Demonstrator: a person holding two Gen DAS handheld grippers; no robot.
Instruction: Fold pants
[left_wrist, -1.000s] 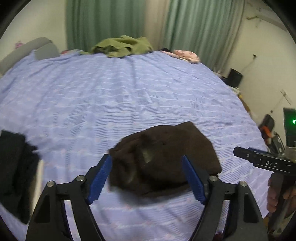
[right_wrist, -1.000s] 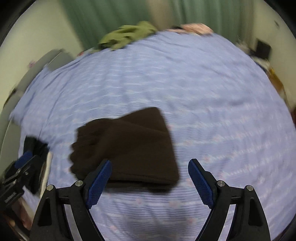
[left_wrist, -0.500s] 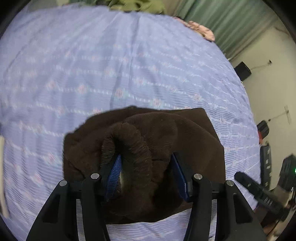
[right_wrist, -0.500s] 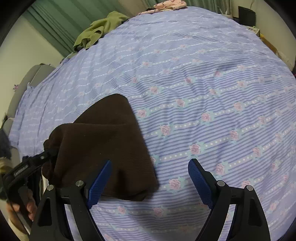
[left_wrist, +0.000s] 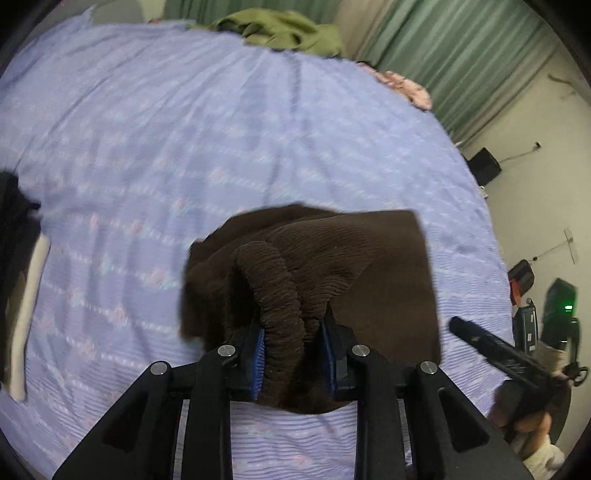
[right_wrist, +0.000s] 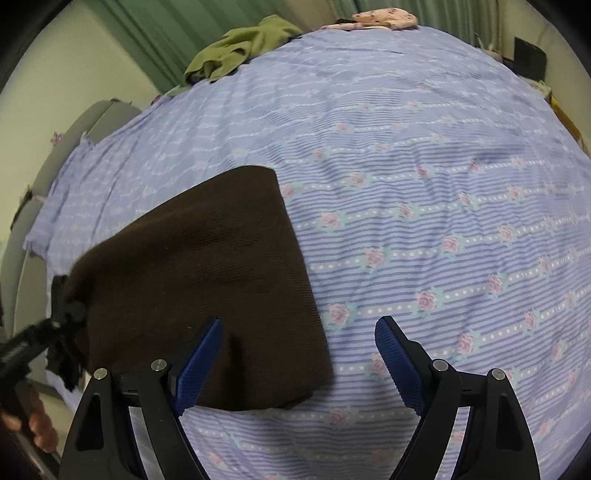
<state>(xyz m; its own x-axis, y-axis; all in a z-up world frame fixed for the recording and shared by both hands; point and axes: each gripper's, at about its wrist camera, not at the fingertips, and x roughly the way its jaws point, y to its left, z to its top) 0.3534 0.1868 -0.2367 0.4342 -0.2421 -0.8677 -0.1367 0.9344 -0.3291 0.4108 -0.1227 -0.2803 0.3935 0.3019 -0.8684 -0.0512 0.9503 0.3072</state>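
Observation:
The dark brown pants (left_wrist: 373, 273) lie folded into a compact pad on the lilac flowered bedsheet (left_wrist: 184, 140). My left gripper (left_wrist: 293, 354) is shut on a thick bunched fold at their near left edge, lifting it slightly. In the right wrist view the pants (right_wrist: 207, 266) lie at the left, and my right gripper (right_wrist: 297, 362) is open and empty just above the sheet, its left finger (right_wrist: 195, 365) over the pants' near right corner. The left gripper (right_wrist: 62, 321) shows there at the pants' left edge.
A green garment (left_wrist: 284, 31) and a pink cloth (left_wrist: 410, 86) lie at the bed's far edge, by green curtains. A dark garment with a white strip (left_wrist: 22, 280) lies at the left. Equipment (left_wrist: 561, 302) stands beside the bed on the right.
My left gripper came down onto the pants and closed on a bunched fold, then lifted it a little. My right gripper stayed open and drifted right of the pants.

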